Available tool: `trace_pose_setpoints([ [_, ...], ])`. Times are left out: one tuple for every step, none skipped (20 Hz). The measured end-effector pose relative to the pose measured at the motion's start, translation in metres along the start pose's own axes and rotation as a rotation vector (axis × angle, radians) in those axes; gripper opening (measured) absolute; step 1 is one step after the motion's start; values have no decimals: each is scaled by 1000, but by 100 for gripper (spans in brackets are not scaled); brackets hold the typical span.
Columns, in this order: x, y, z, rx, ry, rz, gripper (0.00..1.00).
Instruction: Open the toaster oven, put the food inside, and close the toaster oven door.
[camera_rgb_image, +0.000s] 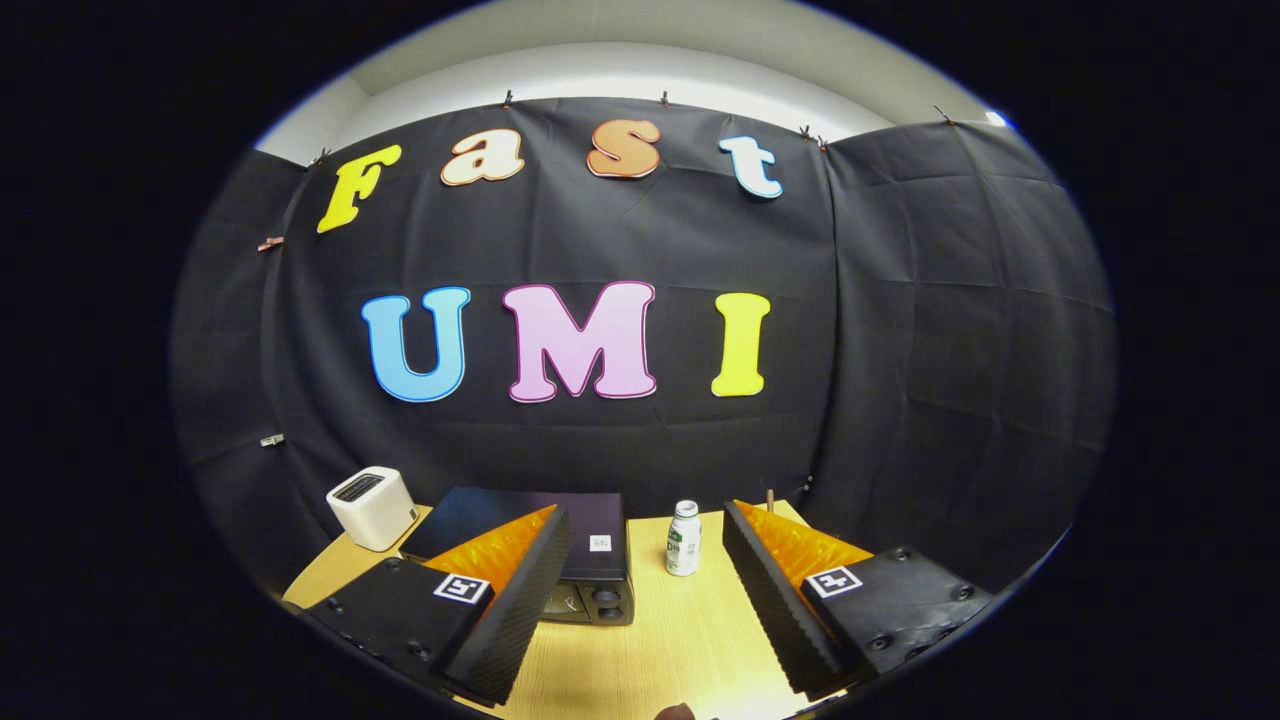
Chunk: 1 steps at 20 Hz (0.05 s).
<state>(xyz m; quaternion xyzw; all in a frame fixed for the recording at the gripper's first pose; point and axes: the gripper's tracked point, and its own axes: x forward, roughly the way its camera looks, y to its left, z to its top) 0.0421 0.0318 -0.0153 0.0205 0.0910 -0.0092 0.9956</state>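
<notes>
- Gripper (640, 600), lower centre of the frame: fingers spread wide apart, nothing between them, held above the wooden table (690, 640).
- Toaster oven (560, 560), lower left of centre, partly hidden behind the left finger; its control knobs face the camera. Whether the door stands shut cannot be told.
- White toaster (372, 507), further left; small bottle (684, 538), just right of the oven.
- Food: none identifiable; a dark shape (678, 712) at the bottom edge is too cut off to name.
- Stage: fits either approach or withdrawal.
</notes>
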Motion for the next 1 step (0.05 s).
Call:
trace_pose_setpoints([
  [-1,0,-1,-2,1,1,98],
])
